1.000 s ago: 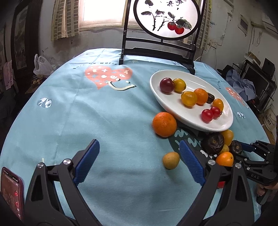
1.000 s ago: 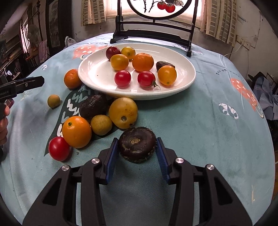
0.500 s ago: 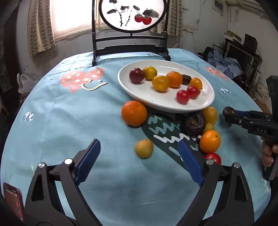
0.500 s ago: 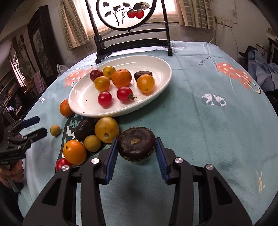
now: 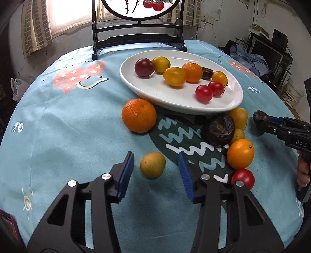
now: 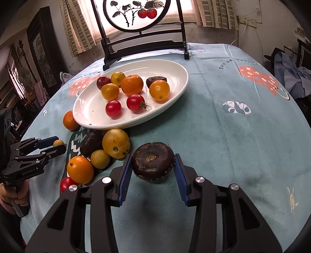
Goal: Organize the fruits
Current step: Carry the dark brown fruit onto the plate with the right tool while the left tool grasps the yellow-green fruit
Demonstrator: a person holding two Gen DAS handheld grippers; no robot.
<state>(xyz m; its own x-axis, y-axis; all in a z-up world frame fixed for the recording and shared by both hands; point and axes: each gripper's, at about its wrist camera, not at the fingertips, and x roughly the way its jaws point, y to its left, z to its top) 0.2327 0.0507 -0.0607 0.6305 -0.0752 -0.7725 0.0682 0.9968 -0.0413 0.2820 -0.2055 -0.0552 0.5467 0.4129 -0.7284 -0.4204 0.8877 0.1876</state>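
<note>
Carrying the dark round fruit (image 6: 153, 162) clamped between its pads, the right gripper (image 6: 152, 176) needed a level, gentle lowering into the white plate (image 6: 93, 109), while the left gripper (image 5: 155, 175), jaws apart, bracketed the small yellow fruit (image 5: 152, 165) on the cloth.

Two fisheye views, each looking forward along a hand-held gripper, low over the table (image 5: 58, 136). The left wrist view faces the white plate (image 5: 231, 101) from close by, at the table's left side. The right wrist view faces it from farther right. Both share the plate, loose fruit and the painted screen (image 6: 136, 13).
</note>
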